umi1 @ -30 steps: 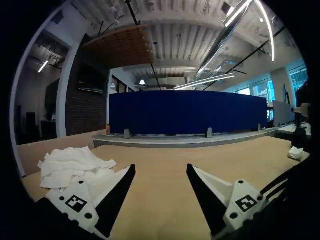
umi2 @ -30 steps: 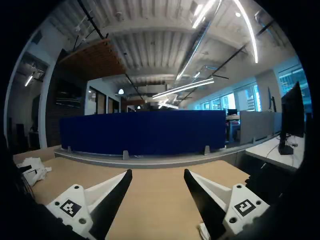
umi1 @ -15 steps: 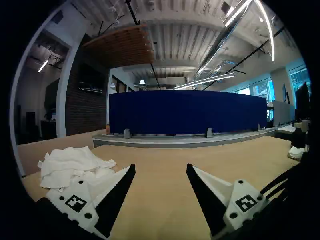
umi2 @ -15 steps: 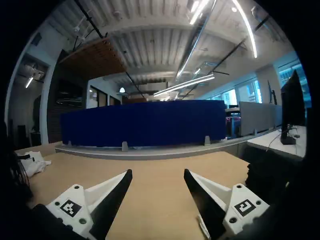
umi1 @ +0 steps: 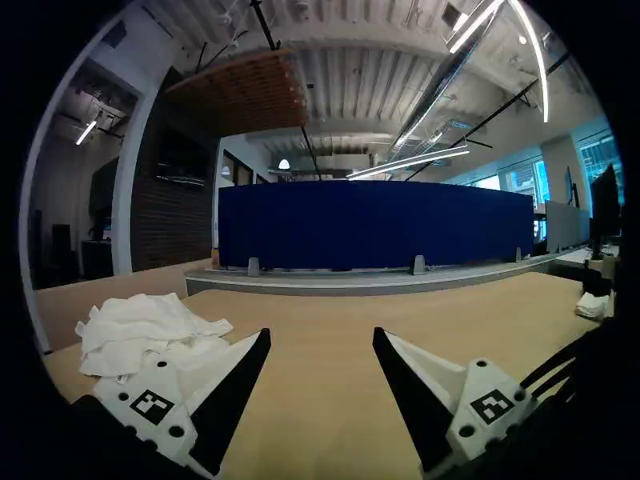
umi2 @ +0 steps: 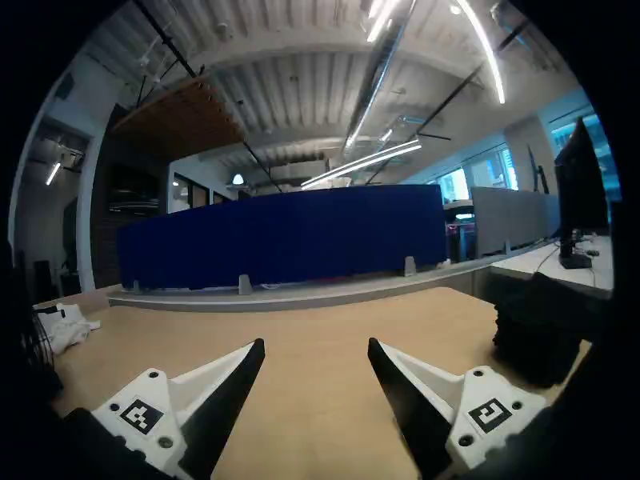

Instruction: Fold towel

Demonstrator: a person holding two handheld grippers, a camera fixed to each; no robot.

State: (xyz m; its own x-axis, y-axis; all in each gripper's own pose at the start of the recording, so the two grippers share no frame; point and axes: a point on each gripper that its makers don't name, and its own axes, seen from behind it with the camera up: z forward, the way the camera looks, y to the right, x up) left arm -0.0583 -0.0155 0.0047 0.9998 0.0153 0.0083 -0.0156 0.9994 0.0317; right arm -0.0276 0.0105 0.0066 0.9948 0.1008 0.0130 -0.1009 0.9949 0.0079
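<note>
A crumpled white towel (umi1: 144, 332) lies in a heap on the wooden table (umi1: 336, 320), at the left of the left gripper view, just beyond the left finger. My left gripper (umi1: 320, 344) is open low over the table, nothing between its fingers. In the right gripper view the same white towel (umi2: 62, 324) shows small at the far left. My right gripper (umi2: 314, 352) is open above bare tabletop (umi2: 320, 328) and holds nothing. A small white cloth (umi1: 594, 304) sits at the far right of the left gripper view.
A blue partition (umi1: 376, 224) runs along the table's far edge on a grey rail. A stack of dark folded cloth (umi2: 538, 336) sits on the table at the right. A monitor (umi2: 578, 184) stands on the neighbouring desk.
The right gripper has risen or tilted so the table now looks lower and the dark stack has come into view at the right. The left gripper has stayed still.
</note>
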